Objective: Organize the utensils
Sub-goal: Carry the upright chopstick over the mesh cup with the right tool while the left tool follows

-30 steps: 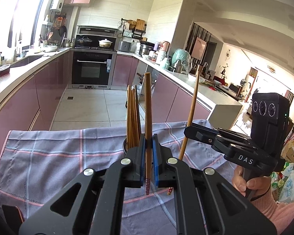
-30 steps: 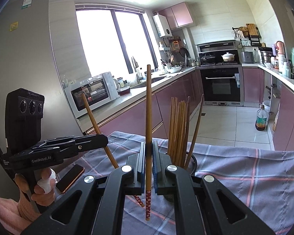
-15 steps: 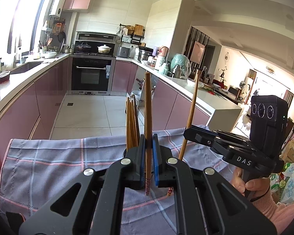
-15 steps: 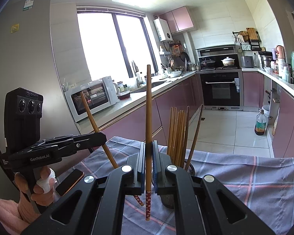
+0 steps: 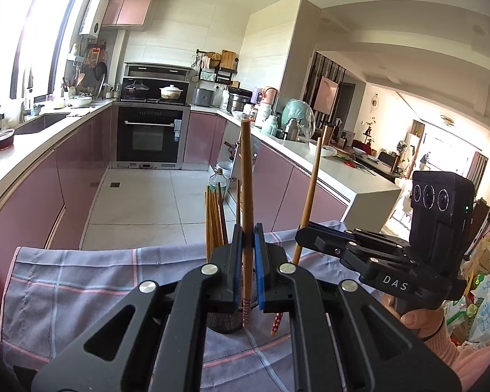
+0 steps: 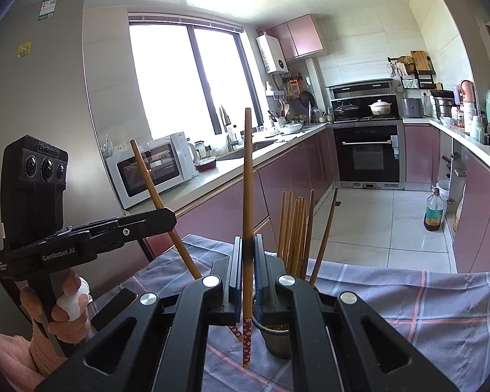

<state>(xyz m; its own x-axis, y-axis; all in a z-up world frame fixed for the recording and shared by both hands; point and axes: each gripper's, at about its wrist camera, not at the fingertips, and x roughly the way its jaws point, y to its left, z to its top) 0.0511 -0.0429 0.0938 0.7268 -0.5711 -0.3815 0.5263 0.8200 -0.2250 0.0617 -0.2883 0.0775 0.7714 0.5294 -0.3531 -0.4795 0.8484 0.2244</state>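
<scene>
Gripping one upright chopstick (image 5: 246, 196) each: left tongs (image 5: 246, 264), right tongs (image 6: 247, 274) at frame centre. Mesh holder (image 6: 277, 339) with chopstick bundle (image 6: 294, 232) lower centre, base hidden behind tongs, on checked cloth (image 6: 424, 303).

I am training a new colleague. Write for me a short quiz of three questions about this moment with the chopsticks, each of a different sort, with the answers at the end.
1. True or false: the left gripper is shut on a chopstick that stands nearly upright.
2. What does the right gripper hold? A) a spoon B) a chopstick C) nothing
3. Fill in: the other chopsticks stand in a mesh ____ on the checked cloth.

Key: 1. true. 2. B, a chopstick with a red patterned end that points down. 3. holder.
</scene>
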